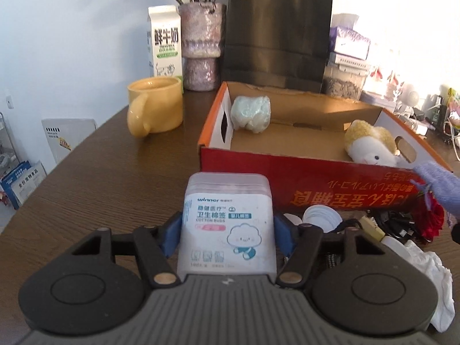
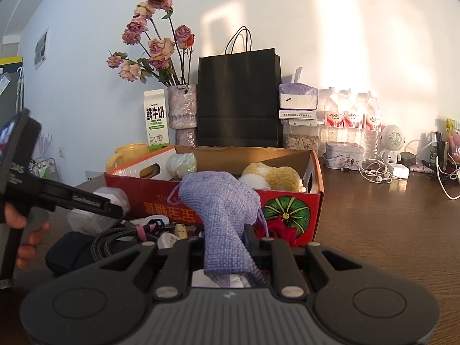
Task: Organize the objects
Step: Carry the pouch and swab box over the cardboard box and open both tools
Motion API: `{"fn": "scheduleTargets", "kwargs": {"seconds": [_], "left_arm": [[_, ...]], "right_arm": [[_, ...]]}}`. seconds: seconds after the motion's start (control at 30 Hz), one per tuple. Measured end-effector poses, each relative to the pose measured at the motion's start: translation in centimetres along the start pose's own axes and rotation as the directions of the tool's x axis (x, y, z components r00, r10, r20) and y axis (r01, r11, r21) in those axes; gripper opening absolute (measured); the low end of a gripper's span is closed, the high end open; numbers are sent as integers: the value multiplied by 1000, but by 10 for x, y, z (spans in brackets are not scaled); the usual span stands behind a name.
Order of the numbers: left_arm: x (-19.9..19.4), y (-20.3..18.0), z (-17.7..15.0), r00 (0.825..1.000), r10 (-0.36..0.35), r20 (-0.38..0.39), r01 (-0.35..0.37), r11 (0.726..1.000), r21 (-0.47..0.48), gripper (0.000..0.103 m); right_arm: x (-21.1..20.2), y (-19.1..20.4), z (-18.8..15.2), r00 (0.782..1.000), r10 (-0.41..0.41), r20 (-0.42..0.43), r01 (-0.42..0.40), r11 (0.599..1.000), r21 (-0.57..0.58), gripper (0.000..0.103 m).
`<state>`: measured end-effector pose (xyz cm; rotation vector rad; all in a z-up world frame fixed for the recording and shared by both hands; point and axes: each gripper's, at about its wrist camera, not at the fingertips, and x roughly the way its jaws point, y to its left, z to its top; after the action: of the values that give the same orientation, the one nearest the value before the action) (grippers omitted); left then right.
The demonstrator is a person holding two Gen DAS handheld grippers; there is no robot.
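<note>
Left claw (image 1: 227, 230) closed on the cotton-bud box (image 1: 225, 224), blue pads against both its sides; the box stands upright between the fingers, just before the red carton (image 1: 302, 178). Right claw (image 2: 224, 247) pinches the purple pouch (image 2: 221, 201), held beside the carton's front wall.

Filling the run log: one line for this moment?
left tongs: gripping cotton buds box | right tongs: holding purple pouch | cardboard box: ahead
</note>
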<state>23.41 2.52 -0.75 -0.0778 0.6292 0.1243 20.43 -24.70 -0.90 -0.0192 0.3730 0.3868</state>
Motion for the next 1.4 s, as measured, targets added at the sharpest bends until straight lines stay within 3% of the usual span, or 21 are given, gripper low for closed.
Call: {"fn": "scheduleTargets", "kwargs": {"seconds": [0.27, 0.6, 1.17, 1.4], "left_arm": [[-43, 12, -1, 996, -47, 77, 49, 999, -21, 66], [-73, 6, 18, 978, -121, 170, 122, 992, 1, 66], [-54, -18, 67, 949, -212, 233, 217, 976, 8, 66], [-16, -19, 93, 954, -174, 243, 190, 981, -40, 66]], "right_arm": [[0, 1, 0, 1000, -13, 0, 13, 1000, -10, 16], [-5, 23, 22, 999, -1, 38, 2, 999, -41, 16], [48, 51, 75, 998, -1, 61, 6, 996, -85, 16], [102, 51, 97, 1000, -12, 29, 14, 997, -71, 16]]}}
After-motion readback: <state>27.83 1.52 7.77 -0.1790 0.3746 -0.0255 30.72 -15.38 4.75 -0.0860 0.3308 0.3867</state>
